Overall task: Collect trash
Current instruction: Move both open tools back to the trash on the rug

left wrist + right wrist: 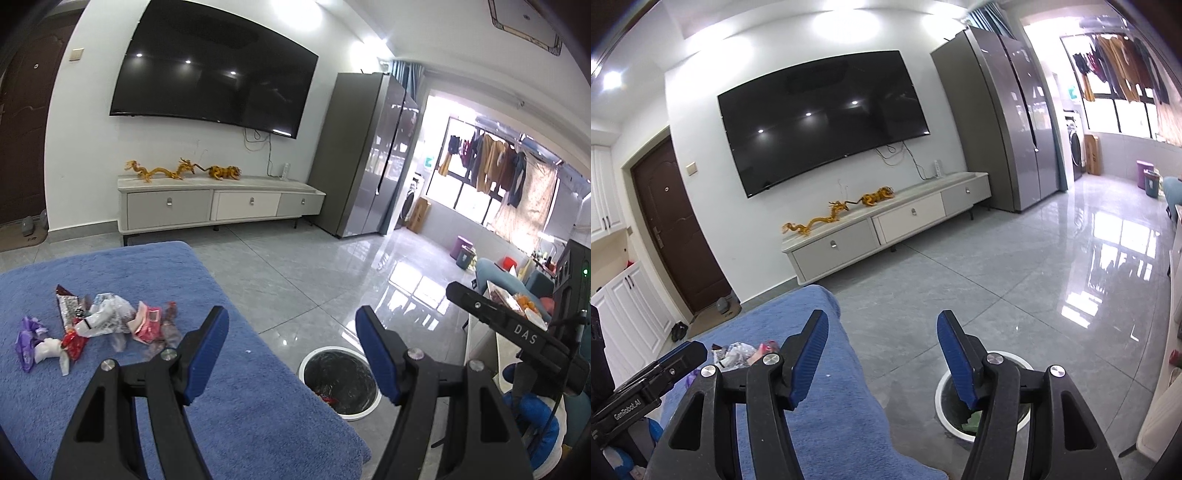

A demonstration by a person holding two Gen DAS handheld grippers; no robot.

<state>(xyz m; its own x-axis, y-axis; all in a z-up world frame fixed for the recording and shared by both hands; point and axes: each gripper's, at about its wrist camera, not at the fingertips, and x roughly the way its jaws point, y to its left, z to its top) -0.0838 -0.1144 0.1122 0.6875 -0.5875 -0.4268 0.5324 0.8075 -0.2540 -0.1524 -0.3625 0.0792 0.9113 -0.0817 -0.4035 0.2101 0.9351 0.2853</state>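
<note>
From my remote station, I see the left hand-held gripper [291, 325] hanging wide apart with nothing between its blue-padded fingers [207, 350], poised over the near edge of a bench draped in a fluffy blue towel [229, 406]. A heap of crumpled snack wrappers [96, 325], purple, red, pink, silver and clear plastic, lies on the towel to the left of that gripper, well clear of its fingers. A round white-rimmed waste bin with a black liner [340, 380] stands on the glossy grey tiled floor [295, 273] just beside the bench, a scrap of red showing inside it. My right hand-held gripper [882, 332] is likewise parted and empty, its right finger above the bin's rim [1015, 358] in the picture. Across the room, a large dark wall-mounted television [218, 70] hangs above a low white cabinet [218, 206] carrying golden dragon figurines [162, 171].
</note>
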